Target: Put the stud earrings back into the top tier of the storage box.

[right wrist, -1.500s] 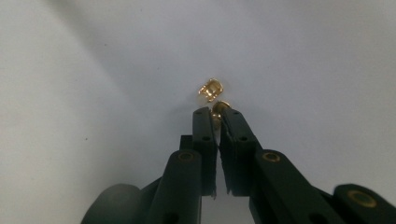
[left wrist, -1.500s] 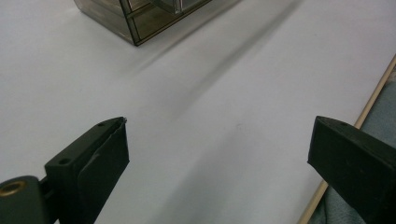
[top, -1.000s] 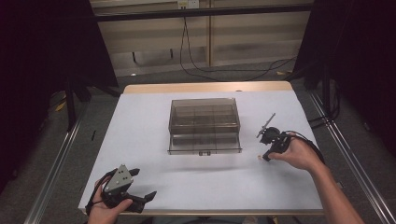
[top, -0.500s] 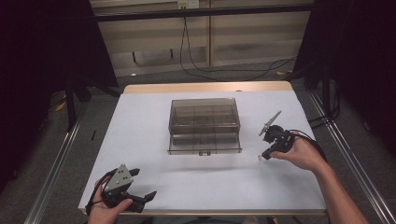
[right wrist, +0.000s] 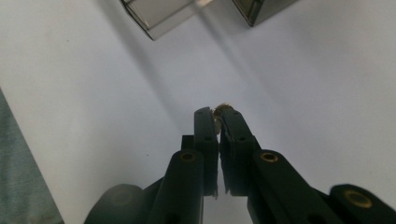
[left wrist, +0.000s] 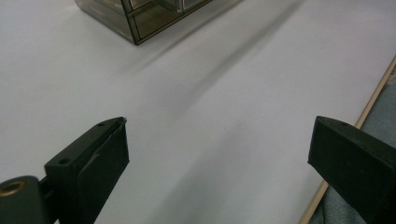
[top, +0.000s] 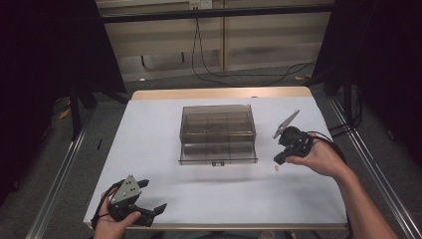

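**Small brass piece pinched at the right jaw tips beside the box**

No brand, label or writing can be read on anything in view.

The thing in hand is a tiny brass-coloured piece (right wrist: 223, 108), rounded and shiny, too small for its kind to be told. It is seen in the right gripper view, clamped between the very tips of the right gripper (right wrist: 217, 114), whose jaws are clenched on it with almost no gap between them. In the high view the right gripper (top: 276, 160) is held in a hand (top: 318, 158) just to the right of the box (top: 217, 133), above the desk (top: 154, 134), tips pointing down and toward the box. A small pale speck (top: 276, 169) is seen on the desk right under those tips; whether it is a separate thing cannot be told.

The box is a smoke-tinted clear plastic organiser, divided into compartments, set at the middle of the white desk. Its near front corner is seen at the top of the right gripper view (right wrist: 159, 18), well ahead of the pinched piece.

The left gripper (top: 149, 199) is held at the near edge of the desk, well to the left of and nearer than the box. Its jaws are released and stand wide apart, with nothing between them; in the left gripper view (left wrist: 219, 154) bare white desk is seen between them, and a corner of the box (left wrist: 135, 23) lies far ahead.
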